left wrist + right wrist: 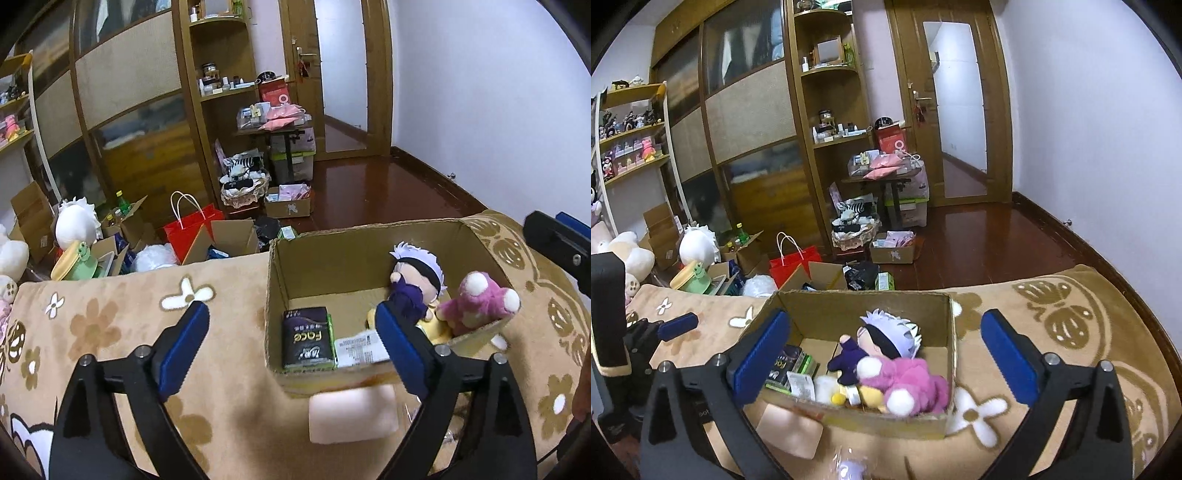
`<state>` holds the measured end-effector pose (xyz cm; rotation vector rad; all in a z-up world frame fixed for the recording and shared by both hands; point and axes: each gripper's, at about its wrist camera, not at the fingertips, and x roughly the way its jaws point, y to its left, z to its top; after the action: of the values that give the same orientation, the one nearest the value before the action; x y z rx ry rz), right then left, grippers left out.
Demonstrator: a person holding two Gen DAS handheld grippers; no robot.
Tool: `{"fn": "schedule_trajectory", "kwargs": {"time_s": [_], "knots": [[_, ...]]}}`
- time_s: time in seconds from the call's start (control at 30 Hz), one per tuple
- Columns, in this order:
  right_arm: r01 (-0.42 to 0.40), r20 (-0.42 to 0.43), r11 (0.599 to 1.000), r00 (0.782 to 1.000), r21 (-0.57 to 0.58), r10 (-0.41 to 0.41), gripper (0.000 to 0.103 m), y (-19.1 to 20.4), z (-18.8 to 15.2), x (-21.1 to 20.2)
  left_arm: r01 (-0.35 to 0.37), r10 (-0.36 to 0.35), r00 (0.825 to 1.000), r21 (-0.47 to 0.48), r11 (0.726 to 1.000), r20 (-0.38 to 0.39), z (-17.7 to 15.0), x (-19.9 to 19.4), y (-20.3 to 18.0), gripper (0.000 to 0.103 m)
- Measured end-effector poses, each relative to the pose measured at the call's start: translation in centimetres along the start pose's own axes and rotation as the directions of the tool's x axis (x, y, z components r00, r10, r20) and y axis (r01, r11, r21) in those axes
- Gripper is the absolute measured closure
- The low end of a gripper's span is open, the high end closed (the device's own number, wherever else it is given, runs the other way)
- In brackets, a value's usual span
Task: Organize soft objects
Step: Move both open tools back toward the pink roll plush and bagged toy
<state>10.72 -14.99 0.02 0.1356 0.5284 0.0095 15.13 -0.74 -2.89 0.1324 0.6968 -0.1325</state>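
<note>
An open cardboard box (280,266) (951,332) sits on a tan flowered blanket (110,332) (1052,332). Inside lie a white-haired doll in purple (417,277) (882,339), a pink plush bear (476,306) (912,380), a yellow soft toy (436,328) (871,397) and a dark tissue pack (306,338) (783,363). My left gripper (291,339) is open and empty, over the box's near left part. My right gripper (886,354) is open and empty, straddling the box above the toys. A pale pink soft block (352,413) (790,430) lies on the blanket in front of the box.
Beyond the blanket's far edge the floor holds open cartons (229,240), a red paper bag (192,229) (794,262), white plush toys (75,221) (698,247) and a basket of clothes (243,184). A wardrobe, shelves and a door stand behind.
</note>
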Motion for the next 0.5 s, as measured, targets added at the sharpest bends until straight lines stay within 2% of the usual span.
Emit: {"fn": "schedule_trajectory", "kwargs": {"time_s": [0.13, 0.5], "knots": [[0.014, 0.006, 1.0, 1.0, -0.005, -0.014, 0.0, -0.1, -0.5, -1.5, 0.014, -0.014, 1.0, -0.013, 1.0, -0.02, -0.8, -1.0, 0.2, 0.006], [0.029, 0.015, 0.999, 0.999, -0.021, -0.028, 0.0, 0.3, -2.2, -5.0, -0.038, 0.039, 0.997, 0.027, 0.999, -0.061, -3.0, -4.5, 0.4, 0.006]]}}
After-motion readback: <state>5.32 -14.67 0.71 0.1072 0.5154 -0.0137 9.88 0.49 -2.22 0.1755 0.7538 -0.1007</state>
